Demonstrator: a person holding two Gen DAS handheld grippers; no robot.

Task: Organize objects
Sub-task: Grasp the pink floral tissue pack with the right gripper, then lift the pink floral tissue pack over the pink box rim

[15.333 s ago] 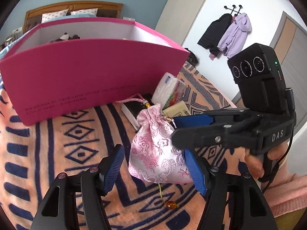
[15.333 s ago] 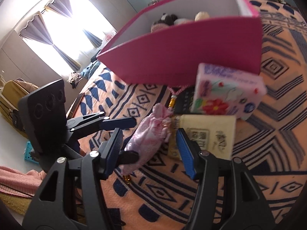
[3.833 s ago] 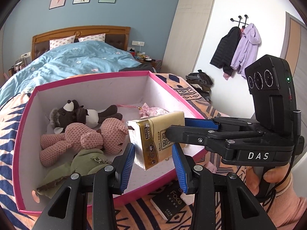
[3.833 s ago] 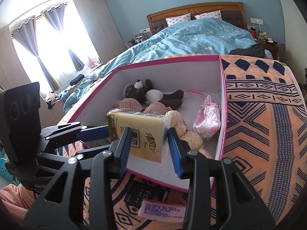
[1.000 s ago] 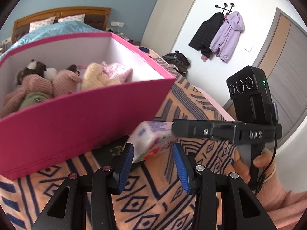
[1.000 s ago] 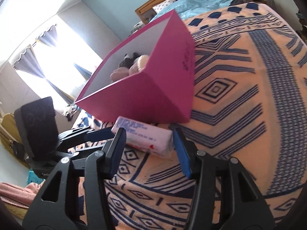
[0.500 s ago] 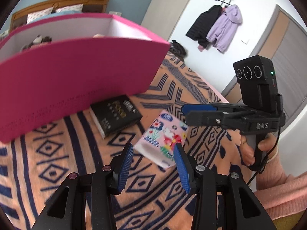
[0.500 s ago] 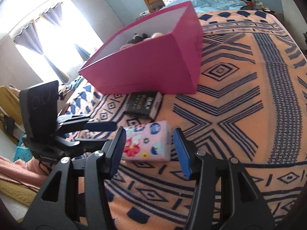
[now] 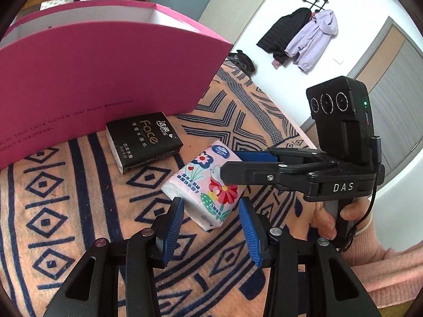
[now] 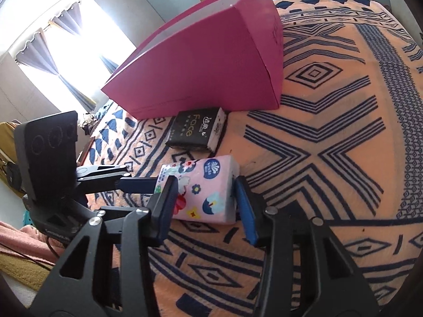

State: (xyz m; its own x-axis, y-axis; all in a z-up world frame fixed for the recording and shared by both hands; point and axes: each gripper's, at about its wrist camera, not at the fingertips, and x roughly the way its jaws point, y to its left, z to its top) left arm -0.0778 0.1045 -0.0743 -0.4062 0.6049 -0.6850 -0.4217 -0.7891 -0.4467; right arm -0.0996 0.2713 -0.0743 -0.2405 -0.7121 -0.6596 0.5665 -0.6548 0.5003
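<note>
A pink flowered tissue pack (image 9: 206,185) lies on the orange patterned blanket (image 9: 66,206); it also shows in the right wrist view (image 10: 203,190). My left gripper (image 9: 211,224) is open, its fingers either side of the pack's near end. My right gripper (image 10: 205,206) is open around the pack from the other side; in the left wrist view its fingers (image 9: 248,174) reach over the pack. A black tissue pack (image 9: 144,140) lies beside the big pink box (image 9: 92,74); the box also shows in the right wrist view (image 10: 206,66).
The pink box stands behind both packs, its inside hidden from here. Coats (image 9: 298,39) hang on the far wall. A window with curtains (image 10: 53,52) is at the left. The blanket (image 10: 330,145) stretches right of the box.
Both grippers have come lower and closer to the pink tissue pack, which now lies between the fingers of each. The pack has not moved.
</note>
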